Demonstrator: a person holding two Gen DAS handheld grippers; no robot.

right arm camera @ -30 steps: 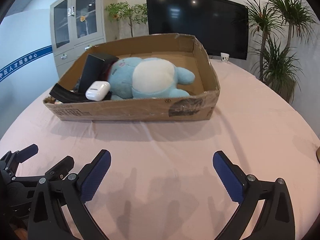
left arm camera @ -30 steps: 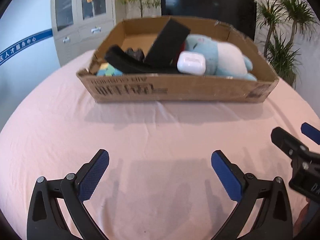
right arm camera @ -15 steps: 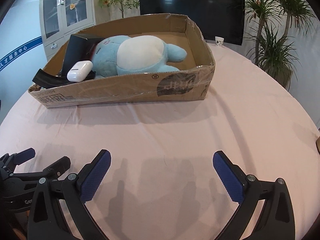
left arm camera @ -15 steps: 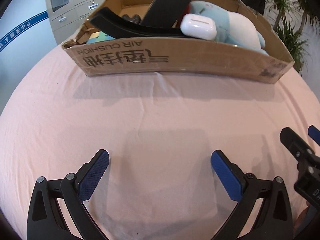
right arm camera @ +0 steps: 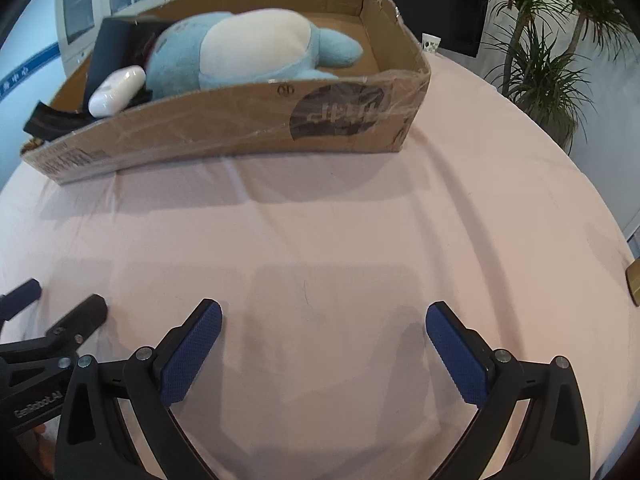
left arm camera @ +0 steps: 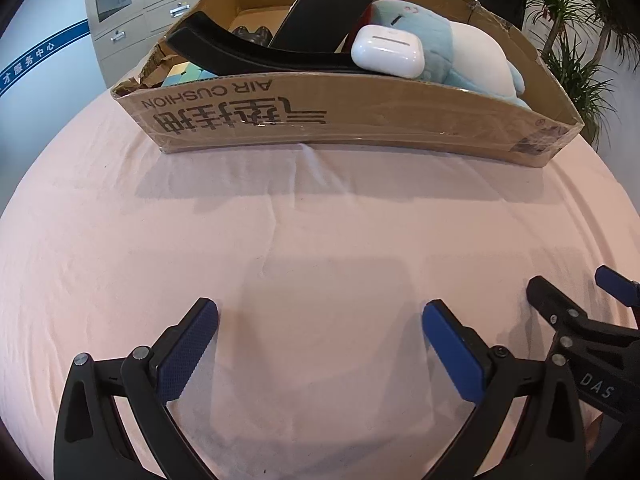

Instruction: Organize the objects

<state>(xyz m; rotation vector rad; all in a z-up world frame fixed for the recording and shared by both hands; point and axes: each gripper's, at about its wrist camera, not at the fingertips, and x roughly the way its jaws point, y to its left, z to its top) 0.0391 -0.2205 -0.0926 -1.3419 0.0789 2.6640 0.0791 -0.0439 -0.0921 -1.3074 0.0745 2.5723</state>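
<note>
The left gripper point(left arm camera: 320, 316) and the right gripper point(right arm camera: 324, 318) sit low in the frame, both spread wide and holding nothing. The cardboard box point(left arm camera: 360, 120) fills the upper middle. Inside it lie a blue plush toy point(right arm camera: 256, 52) and a white case point(left arm camera: 387, 51).

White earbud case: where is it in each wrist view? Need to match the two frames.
Left wrist: white earbud case sits upper centre-right, in the cardboard box, on the black curved piece, against the blue plush.
Right wrist: upper left, at the box's left end, left of the plush.
Shared landmark: the blue plush with the white belly.
</note>
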